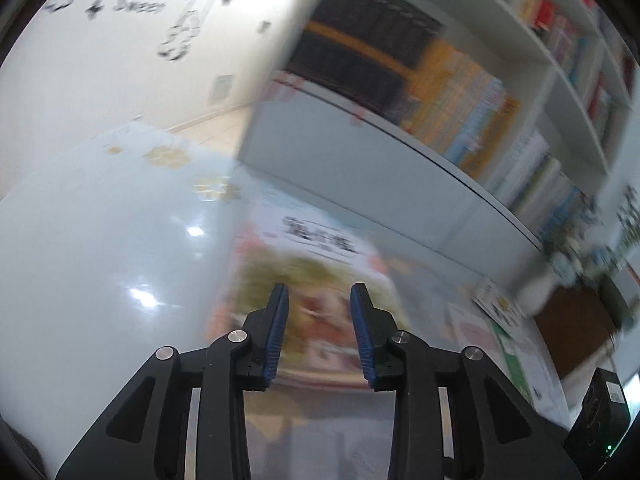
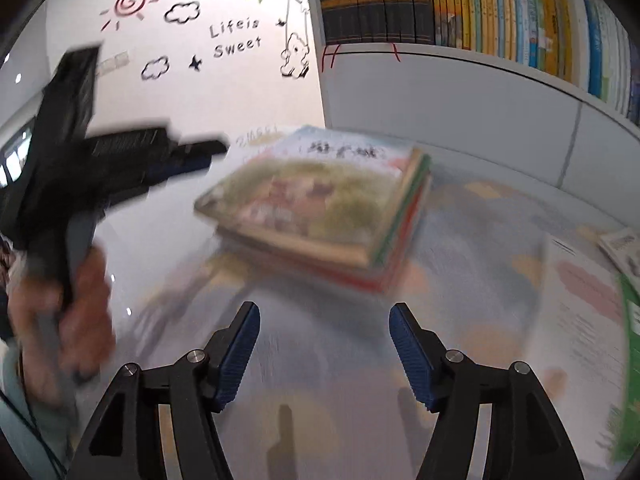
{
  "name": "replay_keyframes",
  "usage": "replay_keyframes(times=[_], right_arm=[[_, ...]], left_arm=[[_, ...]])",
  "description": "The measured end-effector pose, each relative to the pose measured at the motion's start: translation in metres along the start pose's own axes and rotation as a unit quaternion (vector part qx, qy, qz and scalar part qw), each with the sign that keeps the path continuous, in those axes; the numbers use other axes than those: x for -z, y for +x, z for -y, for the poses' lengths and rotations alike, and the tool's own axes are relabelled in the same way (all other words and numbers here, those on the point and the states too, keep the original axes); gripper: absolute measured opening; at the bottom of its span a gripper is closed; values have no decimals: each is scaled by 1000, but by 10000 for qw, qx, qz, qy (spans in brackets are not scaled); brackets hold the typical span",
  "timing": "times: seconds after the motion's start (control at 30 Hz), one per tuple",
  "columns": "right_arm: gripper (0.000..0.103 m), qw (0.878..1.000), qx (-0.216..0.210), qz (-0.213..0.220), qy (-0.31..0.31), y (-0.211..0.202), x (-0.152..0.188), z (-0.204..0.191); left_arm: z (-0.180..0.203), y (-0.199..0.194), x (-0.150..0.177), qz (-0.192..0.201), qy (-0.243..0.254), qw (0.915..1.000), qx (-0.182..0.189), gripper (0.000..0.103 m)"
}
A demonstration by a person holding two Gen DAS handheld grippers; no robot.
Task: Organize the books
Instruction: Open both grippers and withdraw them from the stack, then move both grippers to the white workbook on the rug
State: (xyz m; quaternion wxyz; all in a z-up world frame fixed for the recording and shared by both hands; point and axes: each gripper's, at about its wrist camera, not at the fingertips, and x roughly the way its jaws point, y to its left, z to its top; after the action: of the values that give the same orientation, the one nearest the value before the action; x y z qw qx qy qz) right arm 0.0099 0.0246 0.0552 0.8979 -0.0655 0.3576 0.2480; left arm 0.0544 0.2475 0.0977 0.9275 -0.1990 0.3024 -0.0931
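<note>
Glossy pale table (image 2: pixel 328 360): a stack (image 2: pixel 320 216) of picture books lies flat at its middle, cover title blurred, unreadable. Left gripper (image 1: pixel 319 300) above the stack, jaws apart, nothing between them. Right gripper (image 2: pixel 325 320) near the stack, jaws wide, empty. Wall decal (image 2: pixel 236 38) beyond the stack reads "Life is Sweet".

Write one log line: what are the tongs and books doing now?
left tongs: open, empty | right tongs: open, empty | book stack: on table, not held | bookshelf: behind
</note>
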Motion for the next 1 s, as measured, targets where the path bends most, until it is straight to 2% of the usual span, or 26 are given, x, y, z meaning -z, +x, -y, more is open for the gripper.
replay_keyframes(times=[0.03,0.07,0.1,0.13,0.17,0.23,0.33,0.47,0.57,0.63,0.7,0.8,0.87,0.93,1.0], right_arm=[[68,9999,123,-37,-72,-12,10,5],[70,9995,265,-61,-145,-25,21,12],[75,9989,416,-62,-208,-37,31,20],[77,9980,578,-46,-267,-49,41,29],[83,9958,860,-4,-327,-64,54,43],[85,9921,1232,51,-227,-85,72,67],[85,9902,1341,173,363,-112,93,113],[85,9815,1448,404,1188,-147,115,181],[85,9695,1824,474,1565,-170,128,229],[85,9616,2029,555,1762,-181,135,256],[85,9466,2265,753,2166,-195,148,290],[85,9274,2019,1034,2975,-206,170,338],[78,9175,1766,1166,3368,-208,185,359],[74,9136,1595,1240,3528,-204,196,367],[71,9160,1506,1036,3572,-195,203,373]], left_arm=[[12,-2,4,-126,186,9997,112,43],[22,-3,9,-259,329,9990,157,62],[33,-5,15,-369,462,9980,201,70],[45,-9,20,-403,616,9970,250,74],[54,-13,23,-405,731,9962,262,74],[80,-23,30,-436,972,9940,243,74],[128,-33,36,-550,1125,9906,556,74],[187,-23,59,-610,1270,9879,651,78],[232,1,91,-907,1259,9839,883,78],[260,22,113,-1271,1320,9764,1147,77],[289,37,130,-1484,1499,9700,1209,77],[332,57,148,-1612,1652,9632,1380,76],[353,72,159,-1671,1658,9607,1469,76],[365,90,168,-1774,1609,9602,1439,75],[373,107,174,-1813,1548,9622,1313,71]])
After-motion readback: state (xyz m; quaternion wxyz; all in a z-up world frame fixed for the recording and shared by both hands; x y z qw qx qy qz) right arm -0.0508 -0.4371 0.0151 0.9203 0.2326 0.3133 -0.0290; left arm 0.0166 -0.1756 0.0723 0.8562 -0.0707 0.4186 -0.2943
